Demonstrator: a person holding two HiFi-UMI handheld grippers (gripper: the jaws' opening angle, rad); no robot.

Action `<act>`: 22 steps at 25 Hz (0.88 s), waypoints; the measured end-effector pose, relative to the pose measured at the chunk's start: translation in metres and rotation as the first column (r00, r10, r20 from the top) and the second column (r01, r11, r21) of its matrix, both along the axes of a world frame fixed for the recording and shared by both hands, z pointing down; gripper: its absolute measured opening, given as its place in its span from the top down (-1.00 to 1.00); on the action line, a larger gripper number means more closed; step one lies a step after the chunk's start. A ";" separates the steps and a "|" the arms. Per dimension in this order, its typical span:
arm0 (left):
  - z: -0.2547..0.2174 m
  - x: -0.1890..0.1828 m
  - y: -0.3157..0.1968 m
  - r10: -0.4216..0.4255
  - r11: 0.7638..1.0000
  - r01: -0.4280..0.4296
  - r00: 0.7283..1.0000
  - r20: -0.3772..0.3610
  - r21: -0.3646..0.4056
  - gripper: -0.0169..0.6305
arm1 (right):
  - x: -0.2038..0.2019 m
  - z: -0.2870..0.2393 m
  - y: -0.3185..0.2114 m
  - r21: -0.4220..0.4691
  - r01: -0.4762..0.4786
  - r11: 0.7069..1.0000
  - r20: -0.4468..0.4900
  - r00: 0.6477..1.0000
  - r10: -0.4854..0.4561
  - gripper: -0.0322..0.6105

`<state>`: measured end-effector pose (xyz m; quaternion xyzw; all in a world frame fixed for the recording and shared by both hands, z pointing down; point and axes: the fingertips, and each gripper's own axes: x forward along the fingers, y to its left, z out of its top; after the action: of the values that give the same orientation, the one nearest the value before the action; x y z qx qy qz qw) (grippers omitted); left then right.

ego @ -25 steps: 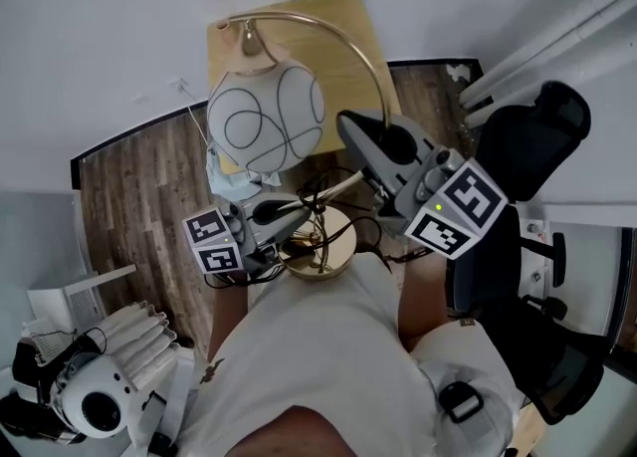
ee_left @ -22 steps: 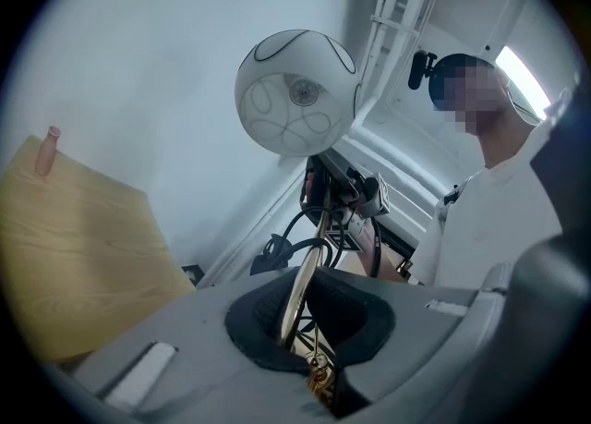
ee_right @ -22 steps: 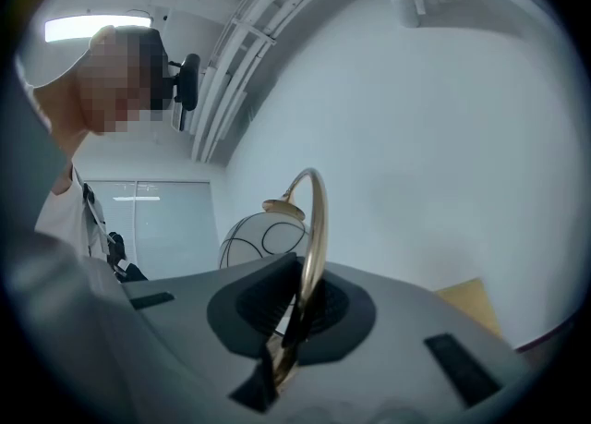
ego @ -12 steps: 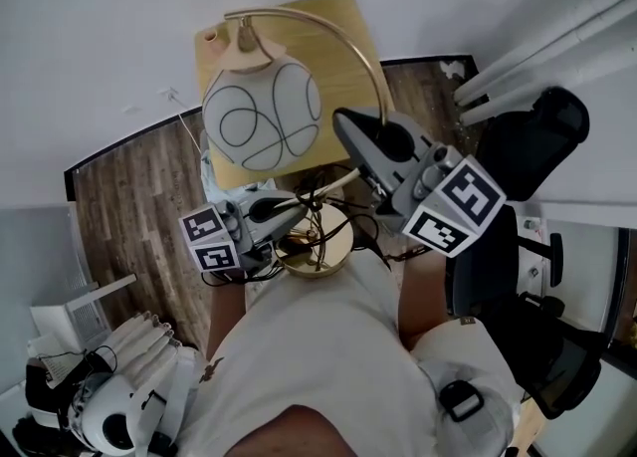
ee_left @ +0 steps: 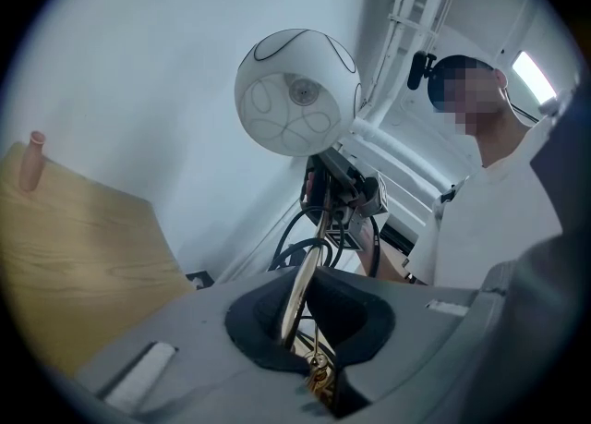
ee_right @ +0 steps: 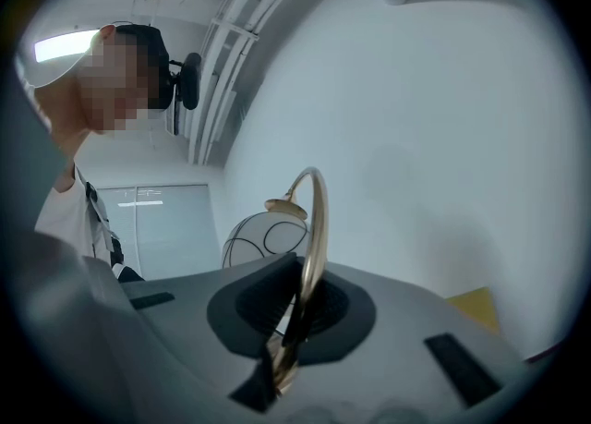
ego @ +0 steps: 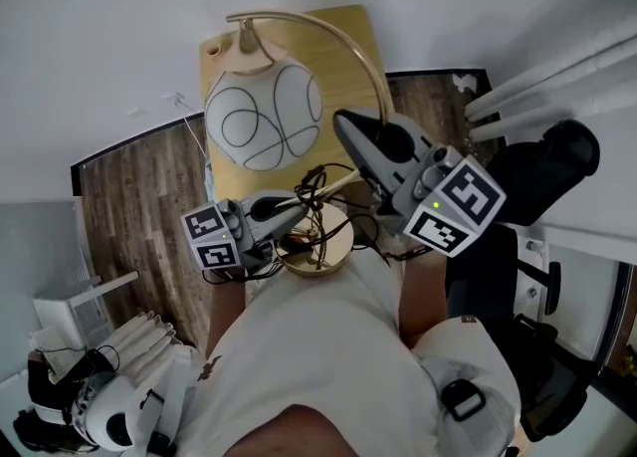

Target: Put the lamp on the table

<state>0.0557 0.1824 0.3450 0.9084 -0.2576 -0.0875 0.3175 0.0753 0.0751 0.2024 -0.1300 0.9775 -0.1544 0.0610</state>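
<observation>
We seem to stand in an office: black swivel chairs point(ego: 542, 161) right of the small wooden table point(ego: 343, 77), plank flooring point(ego: 139, 196) left of it (white walls point(ego: 119, 27) beyond).

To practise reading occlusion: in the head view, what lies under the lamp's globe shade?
The light wooden table shows beneath the globe shade; the shade hides much of its top, so anything there cannot be seen.

A: Tabletop point(ego: 343, 47) shows bare wood on its right half, with room to come in from the front. The lamp point(ego: 264, 114) globe hangs across the left half.

B: And a small peg point(ego: 212, 48) stands at the far left corner. White wall point(ego: 119, 27) shuts the back, black chair point(ego: 542, 171) crowds the right; wood floor point(ego: 139, 196) on the left lies open.
</observation>
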 end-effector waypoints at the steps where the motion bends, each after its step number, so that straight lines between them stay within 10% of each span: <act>1: -0.003 0.000 0.003 0.000 1.000 0.000 1.000 0.000 0.002 0.93 | 0.000 -0.003 0.004 0.000 0.001 1.000 0.000 1.000 -0.001 0.90; 22: -0.040 0.005 -0.004 -0.012 0.999 0.011 1.000 0.018 0.052 0.93 | 0.005 -0.045 0.004 0.034 0.017 0.999 0.004 1.000 -0.017 0.90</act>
<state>0.0604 0.1785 0.3052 0.9155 -0.2635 -0.0879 0.2909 0.0802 0.0788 0.1578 -0.1201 0.9809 -0.1388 0.0639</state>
